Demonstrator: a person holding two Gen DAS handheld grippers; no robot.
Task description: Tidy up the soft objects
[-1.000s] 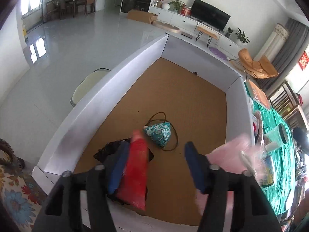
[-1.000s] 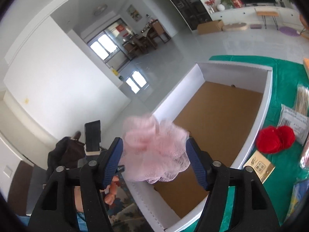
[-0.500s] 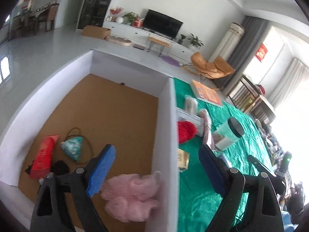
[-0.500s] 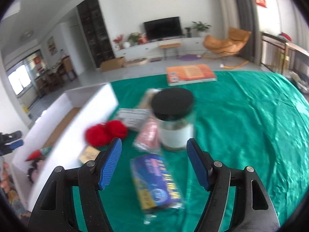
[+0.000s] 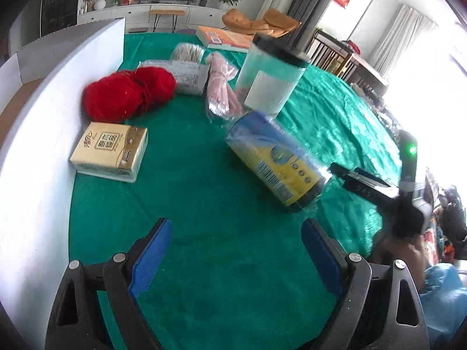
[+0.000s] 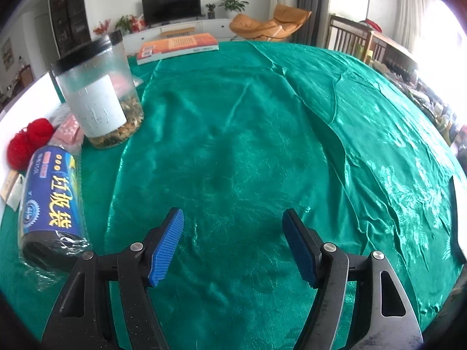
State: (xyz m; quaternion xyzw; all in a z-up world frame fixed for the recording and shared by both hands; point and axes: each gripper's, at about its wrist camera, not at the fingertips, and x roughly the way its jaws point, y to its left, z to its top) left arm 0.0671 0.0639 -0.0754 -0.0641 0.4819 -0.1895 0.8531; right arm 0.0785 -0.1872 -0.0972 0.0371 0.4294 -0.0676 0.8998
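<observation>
My left gripper (image 5: 236, 230) is open and empty above the green tablecloth (image 5: 204, 192). Ahead of it lie two red yarn balls (image 5: 125, 93), a tan tissue pack (image 5: 109, 151), a blue and yellow wrapped roll (image 5: 277, 166), a pink packet (image 5: 220, 90) and a white packet (image 5: 186, 74). The white box wall (image 5: 35, 134) runs along the left. My right gripper (image 6: 233, 230) is open and empty over bare cloth (image 6: 262, 145). In its view the blue roll (image 6: 49, 201) and red yarn (image 6: 26, 140) lie at the left.
A clear jar with a black lid (image 5: 271, 73) stands behind the roll, also in the right wrist view (image 6: 99, 93). An orange book (image 6: 178, 47) lies at the far table edge. The other handheld gripper (image 5: 402, 192) shows at the right.
The right gripper has dropped the pink mesh sponge into the box and swung out over the table. The left gripper has swung right from the box to the tabletop objects.
</observation>
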